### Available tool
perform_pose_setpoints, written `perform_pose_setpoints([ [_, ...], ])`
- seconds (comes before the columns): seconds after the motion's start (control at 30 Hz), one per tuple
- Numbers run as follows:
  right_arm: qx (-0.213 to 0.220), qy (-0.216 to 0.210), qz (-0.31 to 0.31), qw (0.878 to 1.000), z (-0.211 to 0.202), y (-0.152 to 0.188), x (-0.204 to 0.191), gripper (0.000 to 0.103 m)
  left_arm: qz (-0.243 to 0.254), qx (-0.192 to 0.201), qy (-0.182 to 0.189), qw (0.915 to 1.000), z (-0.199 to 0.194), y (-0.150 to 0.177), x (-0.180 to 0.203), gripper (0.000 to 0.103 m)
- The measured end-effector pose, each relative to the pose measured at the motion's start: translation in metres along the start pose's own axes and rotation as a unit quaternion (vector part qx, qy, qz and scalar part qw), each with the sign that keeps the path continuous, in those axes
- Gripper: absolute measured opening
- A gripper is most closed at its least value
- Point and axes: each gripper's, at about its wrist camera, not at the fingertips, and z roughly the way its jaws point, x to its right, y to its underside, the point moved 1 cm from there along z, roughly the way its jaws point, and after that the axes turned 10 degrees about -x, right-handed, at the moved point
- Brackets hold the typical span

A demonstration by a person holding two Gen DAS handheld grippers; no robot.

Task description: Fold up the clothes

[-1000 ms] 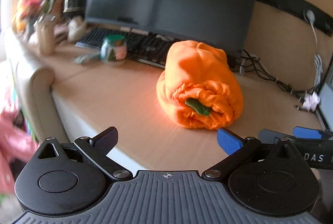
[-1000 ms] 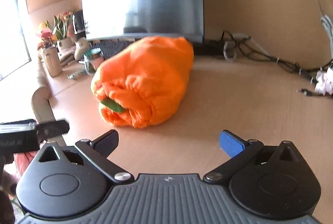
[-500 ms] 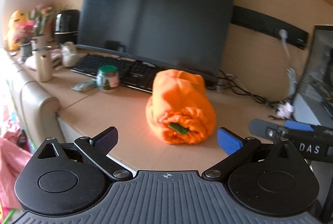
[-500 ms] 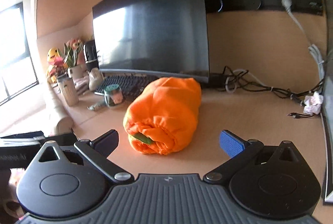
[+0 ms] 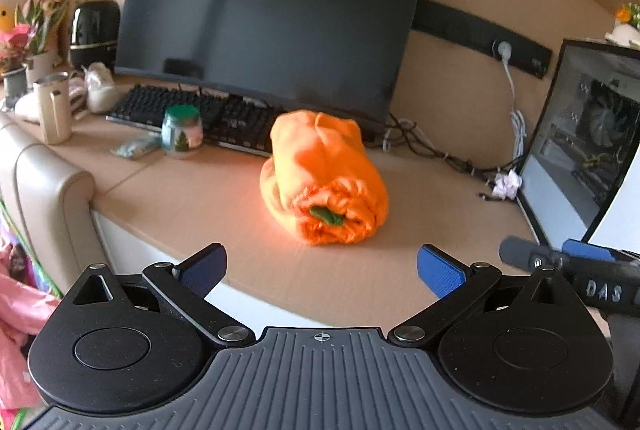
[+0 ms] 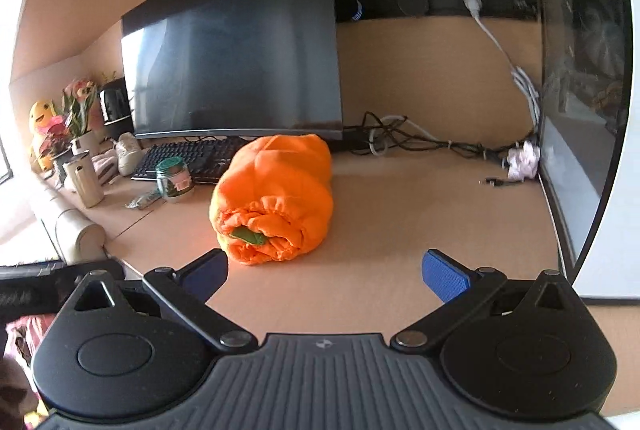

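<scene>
Looking across a light wooden desk, we see a large dark monitor against the back wall, a black keyboard beneath it, a small green-lidded jar, a tangle of cables and a glass-sided computer case at the right edge. Flowers and a yellow plush toy crowd the far left corner.

Compared with a second ago, both our views have pulled back and risen: the orange rolled garment appears smaller and more of the wall shows.

We hold the left gripper with its blue pads spread wide and gripping nothing; the right gripper is likewise spread and bare. The bundle lies on the desk in front of the monitor, its gathered end with a green tab facing us, well beyond both sets of fingertips and touched by neither.
</scene>
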Motion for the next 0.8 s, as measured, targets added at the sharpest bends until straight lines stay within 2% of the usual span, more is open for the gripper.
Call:
perform_pose_setpoints([
  [0.07, 0.007, 0.009, -0.02, 1.0, -0.005, -0.002, -0.007, 0.103, 0.004, 0.004, 0.008, 1.0, -0.002, 0.0, 0.0, 0.103],
  [0.2, 0.025, 0.016, -0.006, 1.0, -0.013, -0.003, -0.008, 0.103, 0.014, 0.009, 0.0, 0.9999, -0.004, 0.003, 0.004, 0.103],
  [0.37, 0.007, 0.012, 0.003, 1.0, -0.007, 0.0, -0.003, 0.103, 0.011, 0.004, -0.005, 0.9999, -0.004, 0.006, 0.006, 0.103],
  [0.8, -0.006, -0.004, 0.007, 1.0, 0.001, 0.003, 0.003, 0.103, -0.001, -0.008, -0.016, 0.9998, -0.004, 0.013, 0.008, 0.103],
])
